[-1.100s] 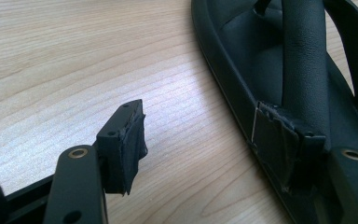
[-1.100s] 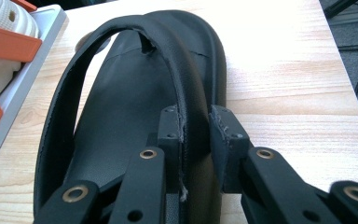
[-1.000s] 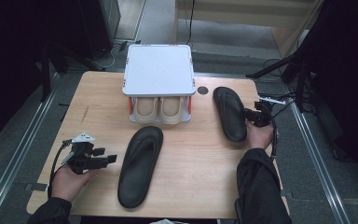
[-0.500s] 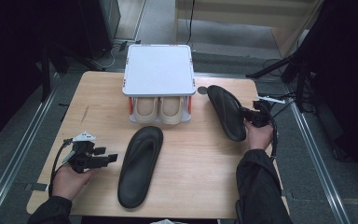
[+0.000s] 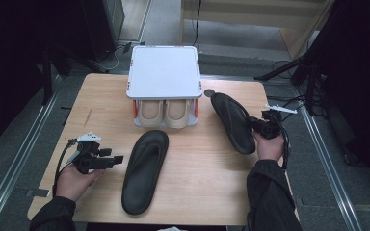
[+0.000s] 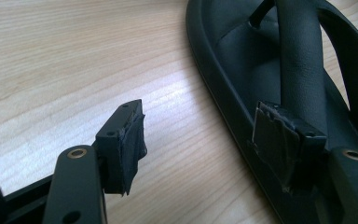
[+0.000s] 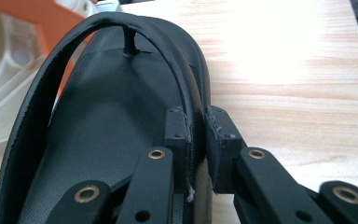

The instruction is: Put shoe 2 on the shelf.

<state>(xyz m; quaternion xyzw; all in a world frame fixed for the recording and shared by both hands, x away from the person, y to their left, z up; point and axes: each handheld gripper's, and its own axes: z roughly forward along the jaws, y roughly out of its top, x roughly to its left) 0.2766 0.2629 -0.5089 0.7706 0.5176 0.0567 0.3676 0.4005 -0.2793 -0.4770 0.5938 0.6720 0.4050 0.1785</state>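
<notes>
Two black flip-flops are on the wooden table (image 5: 101, 106). One flip-flop (image 5: 144, 168) (image 6: 261, 70) lies flat at the front middle. My left gripper (image 5: 118, 159) (image 6: 198, 135) stands open just left of it, one pad over its rim, gripping nothing. The other flip-flop (image 5: 231, 122) (image 7: 98, 140) is raised and tilted at the right, with its toe near the rack. My right gripper (image 5: 256, 126) (image 7: 198, 135) is shut on its strap and side rim. Its jaws have just been closing on that edge.
A white-topped rack (image 5: 164, 72) stands at the back middle, with a beige pair of shoes (image 5: 166, 113) under its lid. A small dark round hole (image 5: 208, 91) sits in the table beside it. Black stands (image 5: 308, 72) rise off the table's right edge.
My right gripper has lifted the flip-flop and carried it left, swinging its toe toward the rack. The left hand and the front flip-flop have kept still.
</notes>
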